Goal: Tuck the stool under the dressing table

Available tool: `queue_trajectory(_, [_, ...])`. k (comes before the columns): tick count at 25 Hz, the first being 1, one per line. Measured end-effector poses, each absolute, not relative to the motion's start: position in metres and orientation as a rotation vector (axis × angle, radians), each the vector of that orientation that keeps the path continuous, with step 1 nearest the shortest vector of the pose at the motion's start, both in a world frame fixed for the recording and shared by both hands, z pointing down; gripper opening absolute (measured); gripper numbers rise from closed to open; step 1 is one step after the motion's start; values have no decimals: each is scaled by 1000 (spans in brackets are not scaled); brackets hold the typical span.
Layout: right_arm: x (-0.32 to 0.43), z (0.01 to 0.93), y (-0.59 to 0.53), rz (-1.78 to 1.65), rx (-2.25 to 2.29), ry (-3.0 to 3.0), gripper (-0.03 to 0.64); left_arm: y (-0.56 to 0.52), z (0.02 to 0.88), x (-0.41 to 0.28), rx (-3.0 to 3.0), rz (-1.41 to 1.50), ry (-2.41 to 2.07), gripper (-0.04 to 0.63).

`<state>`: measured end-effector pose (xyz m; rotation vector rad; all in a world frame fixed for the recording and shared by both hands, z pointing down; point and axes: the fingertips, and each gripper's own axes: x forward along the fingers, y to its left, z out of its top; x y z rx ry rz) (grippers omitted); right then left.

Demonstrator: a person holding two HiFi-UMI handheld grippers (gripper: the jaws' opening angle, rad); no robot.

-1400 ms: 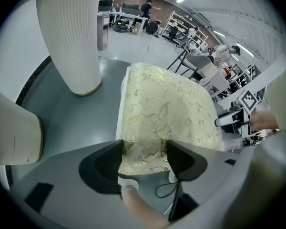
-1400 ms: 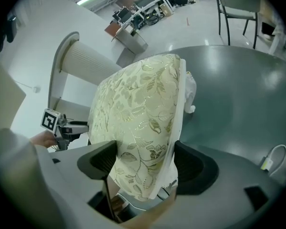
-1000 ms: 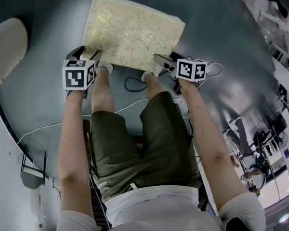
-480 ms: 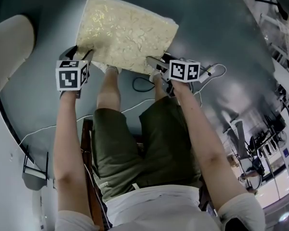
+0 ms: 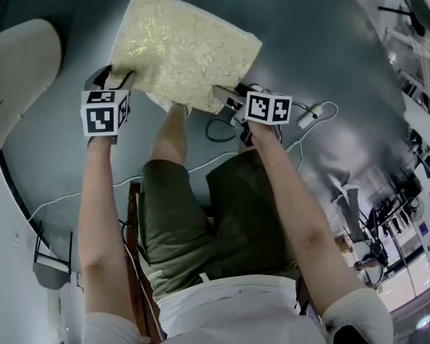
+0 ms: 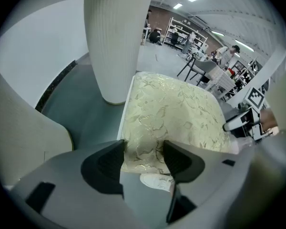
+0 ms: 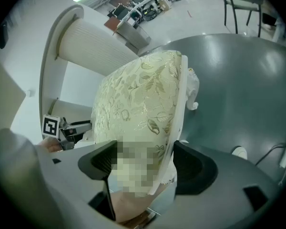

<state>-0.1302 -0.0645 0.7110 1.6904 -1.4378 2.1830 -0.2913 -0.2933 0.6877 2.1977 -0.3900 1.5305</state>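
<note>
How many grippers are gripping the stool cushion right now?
2. The left gripper, whose jaws have just been closing, clamps the near-left corner of the stool cushion; the right gripper clamps its near-right corner.

The stool [image 5: 183, 49] is sitting with its near corners between the jaws of the left gripper [image 5: 117, 81], which have just been closing, and the right gripper [image 5: 226, 95]. A column [image 6: 117, 37] is standing ahead-left of the left gripper, just beside the stool.

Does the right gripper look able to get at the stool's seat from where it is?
Likely yes: the right gripper has its jaws on either side of the edge of the stool seat, apparently gripping it, with nothing else between them.
</note>
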Motion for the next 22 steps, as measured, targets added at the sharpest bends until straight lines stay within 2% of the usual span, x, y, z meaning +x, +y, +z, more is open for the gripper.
queue_trajectory(7, [-138, 723, -53, 2215, 1662, -1436, 367, -282, 690, -292, 2142, 1397, -562, 247])
queue_trajectory(19, [-153, 743, -47, 2130, 1505, -1531, 359, -124, 720, -301, 1986, 1354, -427, 266])
queue_trajectory(22, [-165, 739, -50, 2085, 1415, -1574, 359, -92, 720, -293, 1961, 1374, -361, 298])
